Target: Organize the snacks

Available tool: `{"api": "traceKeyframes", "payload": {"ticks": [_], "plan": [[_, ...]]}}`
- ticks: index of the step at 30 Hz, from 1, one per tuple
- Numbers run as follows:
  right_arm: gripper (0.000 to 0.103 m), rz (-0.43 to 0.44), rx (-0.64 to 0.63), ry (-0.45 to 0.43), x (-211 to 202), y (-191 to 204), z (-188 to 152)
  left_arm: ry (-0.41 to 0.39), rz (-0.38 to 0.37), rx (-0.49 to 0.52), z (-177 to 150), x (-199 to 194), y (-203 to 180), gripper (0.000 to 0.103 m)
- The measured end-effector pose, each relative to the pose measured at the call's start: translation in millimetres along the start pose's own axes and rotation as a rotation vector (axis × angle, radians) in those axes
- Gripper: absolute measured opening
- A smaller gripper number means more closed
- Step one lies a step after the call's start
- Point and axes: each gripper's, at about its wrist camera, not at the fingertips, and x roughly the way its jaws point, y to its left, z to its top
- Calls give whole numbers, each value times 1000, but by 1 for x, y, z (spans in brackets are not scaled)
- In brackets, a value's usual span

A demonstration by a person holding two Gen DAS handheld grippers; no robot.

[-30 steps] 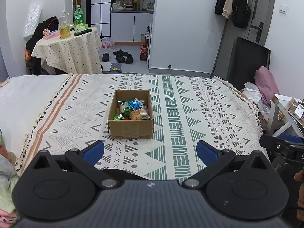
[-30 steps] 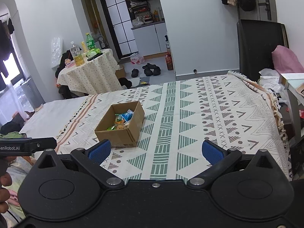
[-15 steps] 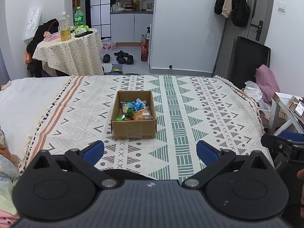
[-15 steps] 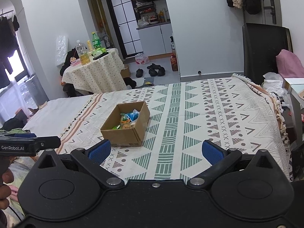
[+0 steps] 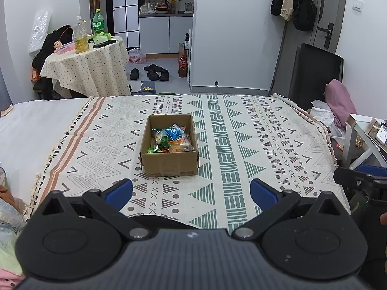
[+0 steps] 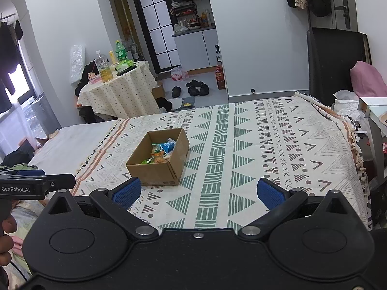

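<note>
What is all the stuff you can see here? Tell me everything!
box: one, brown, middle of the bed
snacks: several, mixed colours, inside the box
blanket: one, cream with green patterns, on the bed
table: one, dotted cloth, far left
bottles: at least two, clear and green, on the table
shoes: a few, black, on the floor
left gripper: blue fingers, open
right gripper: blue fingers, open

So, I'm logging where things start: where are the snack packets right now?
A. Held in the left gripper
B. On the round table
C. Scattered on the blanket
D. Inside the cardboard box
D: the snack packets lie inside the open cardboard box on the patterned blanket; both grippers are open and empty.
</note>
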Motion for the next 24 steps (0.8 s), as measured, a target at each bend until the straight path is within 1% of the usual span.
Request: {"api": "traceKeyframes", "payload": {"ticks": [24], "plan": [[103, -1, -4, 8, 1, -2, -3, 8, -3, -8, -3, 2, 0, 103]]}}
